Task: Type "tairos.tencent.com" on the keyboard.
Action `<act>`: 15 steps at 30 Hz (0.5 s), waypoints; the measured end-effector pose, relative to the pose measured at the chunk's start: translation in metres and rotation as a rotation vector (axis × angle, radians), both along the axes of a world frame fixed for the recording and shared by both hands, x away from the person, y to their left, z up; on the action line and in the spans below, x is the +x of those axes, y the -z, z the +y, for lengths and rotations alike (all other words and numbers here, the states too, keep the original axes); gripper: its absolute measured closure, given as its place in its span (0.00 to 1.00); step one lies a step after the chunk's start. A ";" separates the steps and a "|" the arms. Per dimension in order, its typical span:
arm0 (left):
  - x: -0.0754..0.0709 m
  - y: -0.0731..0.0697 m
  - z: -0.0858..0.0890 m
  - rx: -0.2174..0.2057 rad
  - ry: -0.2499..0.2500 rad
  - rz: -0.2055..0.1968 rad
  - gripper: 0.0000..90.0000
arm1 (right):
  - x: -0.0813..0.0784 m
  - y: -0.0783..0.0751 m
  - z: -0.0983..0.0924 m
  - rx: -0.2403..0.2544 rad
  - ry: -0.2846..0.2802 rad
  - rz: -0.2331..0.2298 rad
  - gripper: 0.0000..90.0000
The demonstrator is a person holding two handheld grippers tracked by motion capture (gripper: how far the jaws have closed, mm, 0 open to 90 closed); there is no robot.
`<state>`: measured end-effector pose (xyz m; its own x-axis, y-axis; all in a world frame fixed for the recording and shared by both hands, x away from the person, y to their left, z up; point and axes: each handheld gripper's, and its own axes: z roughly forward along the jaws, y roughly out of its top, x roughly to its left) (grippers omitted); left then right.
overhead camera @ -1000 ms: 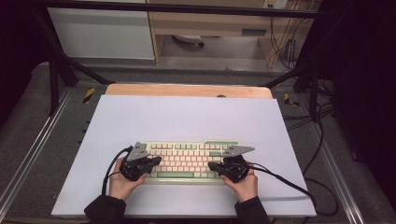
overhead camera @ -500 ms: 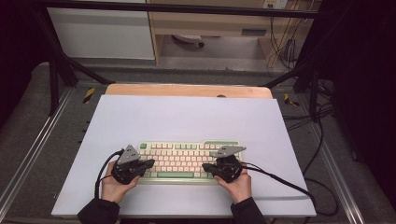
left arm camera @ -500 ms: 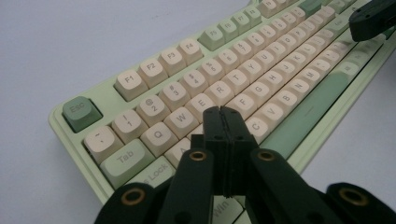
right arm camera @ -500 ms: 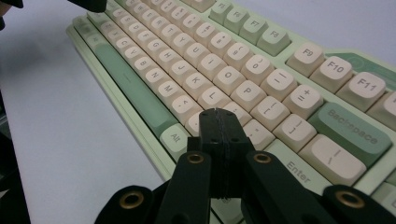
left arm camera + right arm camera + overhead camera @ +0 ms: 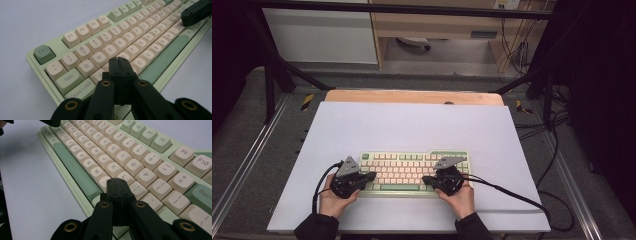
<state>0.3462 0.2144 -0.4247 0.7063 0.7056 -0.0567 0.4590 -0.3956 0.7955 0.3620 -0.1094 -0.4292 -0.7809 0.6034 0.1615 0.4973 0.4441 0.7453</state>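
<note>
Both hands sit lower on the keyboard (image 5: 414, 171) than 1 second ago: the left gripper (image 5: 368, 176) has slid from the upper left keys down toward the near left corner, and the right gripper (image 5: 428, 179) has drawn back to the near edge on the right half, while the keyboard itself lies in the same spot. That keyboard, pale green with cream keys, rests flat on the white mat (image 5: 412, 125), in the near half of it and about midway across, its long side running left to right. A wooden table edge (image 5: 412, 96) shows beyond the mat.

In the left gripper view, the left gripper's 2 black jaws are pressed together with nothing between them, their tips over the keys just below Q and W, beside Caps Lock (image 5: 79, 90); whether they touch a key cannot be told. In the right gripper view, the right gripper (image 5: 117, 180) has its jaws likewise closed and empty, tips over the keys near L and below K, just past the green space bar (image 5: 73, 167). Each gripper's cable trails off toward the mat's near side.
</note>
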 end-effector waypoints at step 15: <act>0.001 0.002 -0.001 -0.002 0.001 0.003 1.00 | 0.001 0.004 0.002 -0.003 -0.007 0.004 1.00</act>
<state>0.3470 0.2134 -0.4263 0.7067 0.7050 -0.0600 0.4608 -0.3943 0.7951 0.3626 -0.1077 -0.4330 -0.7842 0.5988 0.1627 0.4974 0.4498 0.7418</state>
